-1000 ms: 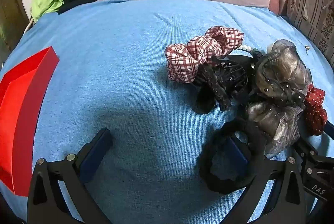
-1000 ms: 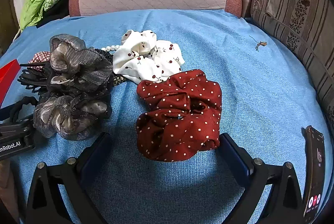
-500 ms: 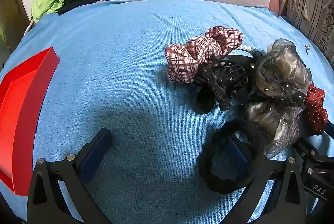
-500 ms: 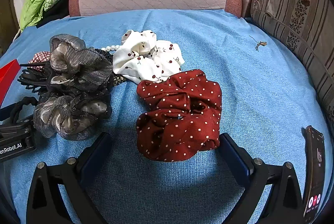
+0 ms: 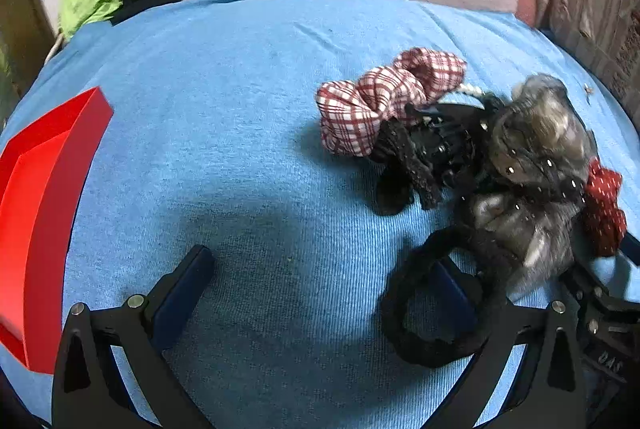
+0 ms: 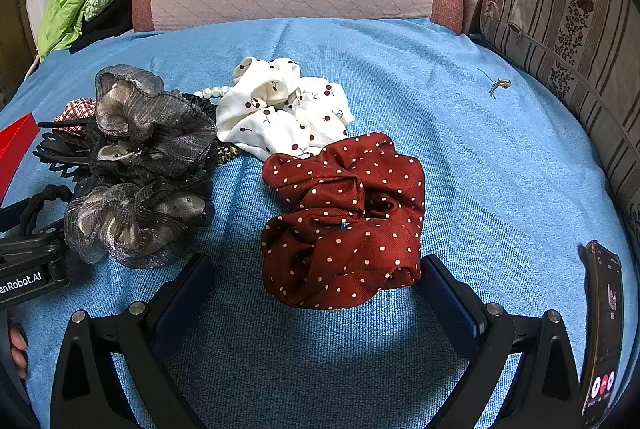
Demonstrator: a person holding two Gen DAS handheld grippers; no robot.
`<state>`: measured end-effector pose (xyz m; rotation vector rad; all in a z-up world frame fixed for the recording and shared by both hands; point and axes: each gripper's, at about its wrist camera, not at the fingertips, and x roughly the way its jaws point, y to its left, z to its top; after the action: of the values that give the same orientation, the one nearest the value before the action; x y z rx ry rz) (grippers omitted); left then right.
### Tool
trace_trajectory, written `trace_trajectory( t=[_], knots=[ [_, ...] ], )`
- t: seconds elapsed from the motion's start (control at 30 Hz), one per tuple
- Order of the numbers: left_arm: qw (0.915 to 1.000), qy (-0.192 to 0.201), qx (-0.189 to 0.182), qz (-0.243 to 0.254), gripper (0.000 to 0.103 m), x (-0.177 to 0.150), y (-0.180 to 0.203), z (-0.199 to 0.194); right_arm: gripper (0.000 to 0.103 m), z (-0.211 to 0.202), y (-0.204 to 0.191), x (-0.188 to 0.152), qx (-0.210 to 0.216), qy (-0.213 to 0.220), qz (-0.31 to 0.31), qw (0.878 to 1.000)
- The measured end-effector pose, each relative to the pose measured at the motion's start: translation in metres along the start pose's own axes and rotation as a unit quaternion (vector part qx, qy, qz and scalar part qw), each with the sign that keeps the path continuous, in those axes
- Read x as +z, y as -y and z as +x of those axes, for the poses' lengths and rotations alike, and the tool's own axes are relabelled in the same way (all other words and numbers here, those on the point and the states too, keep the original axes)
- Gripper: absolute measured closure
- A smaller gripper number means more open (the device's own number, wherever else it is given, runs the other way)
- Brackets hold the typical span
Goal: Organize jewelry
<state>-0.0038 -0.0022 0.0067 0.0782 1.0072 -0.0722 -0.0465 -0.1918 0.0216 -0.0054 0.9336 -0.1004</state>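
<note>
Left gripper: left gripper (image 5: pixel 320 277) spread wide, low over the blue knit bed cover (image 5: pixel 224 149); the black braided hair tie (image 5: pixel 436 305) is looped over its right finger (image 5: pixel 456 289).
Right gripper: right gripper (image 6: pixel 314 281) also spread wide, with the dark red white-dotted fabric scrunchie (image 6: pixel 344 221) lying between its fingers, nothing pinched.
Since a second ago: both grippers hold the same spread and place; the left view has gone slightly blurred, and the pile has not shifted.
Pile beside the red one: white cherry-print scrunchie (image 6: pixel 284 109) touching its far edge; grey sheer organza scrunchie (image 6: pixel 140 165) to the left; string of white pearl beads (image 6: pixel 210 92) peeking out between them.
Further left: black plastic claw clip (image 5: pixel 436 145) against the red-and-white plaid scrunchie (image 5: pixel 384 101).
Far left: red plastic tray (image 5: pixel 36 213) at the cover's edge, well apart from the pile.
Writing: "enRobot.AI" on the left gripper's body in the right view; "DAS" on the right gripper's body in the left view.
Right edge: black smartphone (image 6: pixel 602 333), screen lit.
</note>
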Motion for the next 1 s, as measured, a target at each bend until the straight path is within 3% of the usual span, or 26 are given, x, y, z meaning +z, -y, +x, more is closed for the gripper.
trace_trajectory(
  t=[0.2,0.37,0.53,0.8,1.0],
  knots=[
    [1.0,-0.003,-0.005,0.003,0.0,0.0,-0.002,-0.001,0.0,-0.005,0.004,-0.006,0.025,-0.017,0.018,0.999],
    [1.0,-0.004,0.001,0.001,0.0,-0.008,-0.005,-0.015,0.0,-0.009,0.003,-0.008,0.016,-0.028,0.012,0.999],
    [0.9992,0.039,0.007,-0.008,0.0,-0.018,-0.016,-0.052,0.0,-0.01,0.001,-0.01,0.015,-0.023,0.008,1.0],
    [0.9913,0.114,0.066,0.002,0.0,-0.032,-0.029,-0.109,0.0,-0.025,-0.002,-0.022,0.012,-0.002,0.011,1.0],
    [0.992,0.121,0.037,-0.005,0.0,-0.04,-0.044,-0.138,0.005,-0.052,-0.002,-0.041,0.003,0.03,0.022,0.999]
  ],
)
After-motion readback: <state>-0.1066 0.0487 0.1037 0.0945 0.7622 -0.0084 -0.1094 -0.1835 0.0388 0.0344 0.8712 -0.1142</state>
